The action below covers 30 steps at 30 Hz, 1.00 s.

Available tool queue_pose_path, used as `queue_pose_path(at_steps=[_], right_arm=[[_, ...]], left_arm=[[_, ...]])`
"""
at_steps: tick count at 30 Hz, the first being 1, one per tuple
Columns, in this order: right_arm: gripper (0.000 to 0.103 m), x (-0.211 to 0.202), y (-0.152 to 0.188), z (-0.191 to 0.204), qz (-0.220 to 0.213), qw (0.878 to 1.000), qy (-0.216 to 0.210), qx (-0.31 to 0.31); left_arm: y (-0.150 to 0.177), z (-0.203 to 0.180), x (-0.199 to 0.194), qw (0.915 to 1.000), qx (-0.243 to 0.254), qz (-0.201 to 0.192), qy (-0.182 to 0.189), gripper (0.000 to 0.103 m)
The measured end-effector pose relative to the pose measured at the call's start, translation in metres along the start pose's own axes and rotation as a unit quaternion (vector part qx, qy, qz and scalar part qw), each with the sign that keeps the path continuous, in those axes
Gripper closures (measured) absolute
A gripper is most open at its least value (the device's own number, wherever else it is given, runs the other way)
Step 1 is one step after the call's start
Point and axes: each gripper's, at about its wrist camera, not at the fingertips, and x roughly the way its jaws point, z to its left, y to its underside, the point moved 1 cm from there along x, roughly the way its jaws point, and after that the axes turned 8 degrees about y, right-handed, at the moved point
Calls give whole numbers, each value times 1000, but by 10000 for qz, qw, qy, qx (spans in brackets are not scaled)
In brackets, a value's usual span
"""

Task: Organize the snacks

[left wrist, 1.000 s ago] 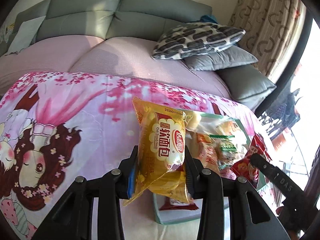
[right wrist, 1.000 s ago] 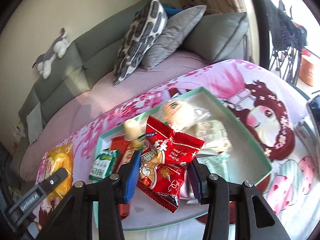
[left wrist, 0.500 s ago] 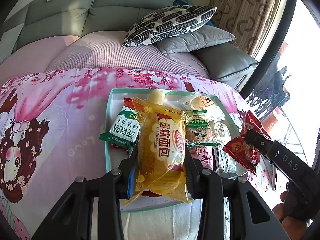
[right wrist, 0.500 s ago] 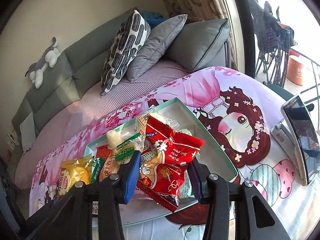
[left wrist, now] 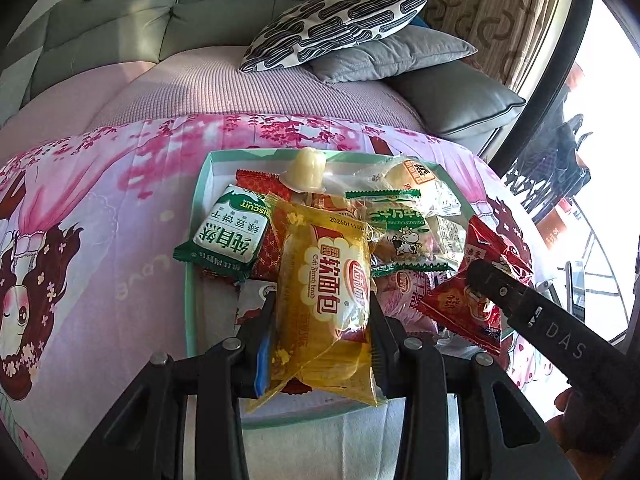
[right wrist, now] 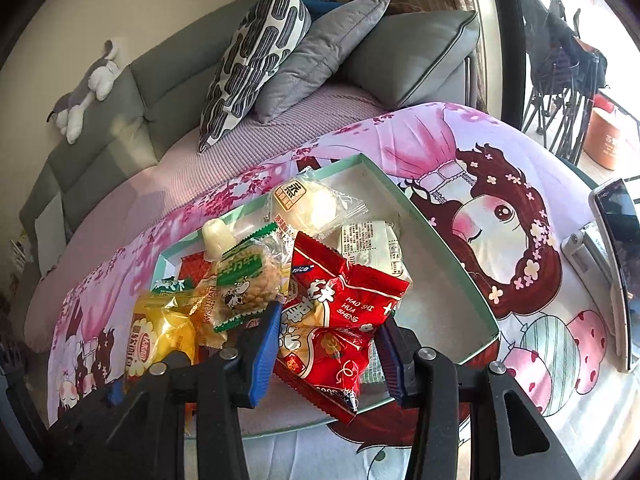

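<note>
My left gripper (left wrist: 322, 340) is shut on a yellow soft bread packet (left wrist: 324, 292) and holds it over the near part of a mint green tray (left wrist: 191, 280). My right gripper (right wrist: 328, 344) is shut on a red peanut snack packet (right wrist: 336, 320) over the same tray (right wrist: 452, 252). The tray holds several snacks: a green biscuit pack (left wrist: 228, 236), a jelly cup (left wrist: 306, 168), a round bun (right wrist: 308, 204) and a green-edged cow packet (right wrist: 244, 284). The red packet (left wrist: 472, 280) and right gripper arm (left wrist: 540, 320) show at the right of the left wrist view.
The tray lies on a pink cartoon-print blanket (right wrist: 500, 200) in front of a grey sofa (left wrist: 132, 32) with a patterned pillow (left wrist: 340, 24) and grey cushions (right wrist: 320, 52). A phone on a stand (right wrist: 616, 256) sits at the right. A window and curtain (left wrist: 492, 8) are at the far right.
Both grippers have moved in over the tray with their packets; the left one swung from the blanket's left side to above the tray. Both grips are unchanged.
</note>
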Motion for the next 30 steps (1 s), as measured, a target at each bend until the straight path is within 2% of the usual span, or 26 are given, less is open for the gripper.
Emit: queue_pose_path(at_steps=[10,11,13,15,21,24,25,28,30], right_arm=[[53,5,2,4,95,9999,32,-116],[50,6,2,4,117,9998,39,-136],[42,9,3,4,201,9996,86,-193],[36,10,3,3,233,9995,106,-177],[19,8,7,1,250,9994,143,-198],[8,4,8,0,224,9994,162,-200],[2,2,8,0,202,9994,168,-203],[0,-6,7,-2,126,9996,127,-208],[0,-11,7,-2,92,9996,129,-228]], left_arm=[[2,-2,8,9998,28,218,-17,61],[1,-2,7,9998,31,218,-13,60],[0,-3,6,9998,31,214,-34,49],[0,-2,5,9996,40,245,-144,44],[3,1,-3,9989,0,354,-321,38],[5,1,-9,9980,50,338,-536,24],[5,0,-13,9977,70,292,-608,22],[5,0,-23,9978,78,210,-625,21],[6,1,-28,9977,97,167,-651,12]])
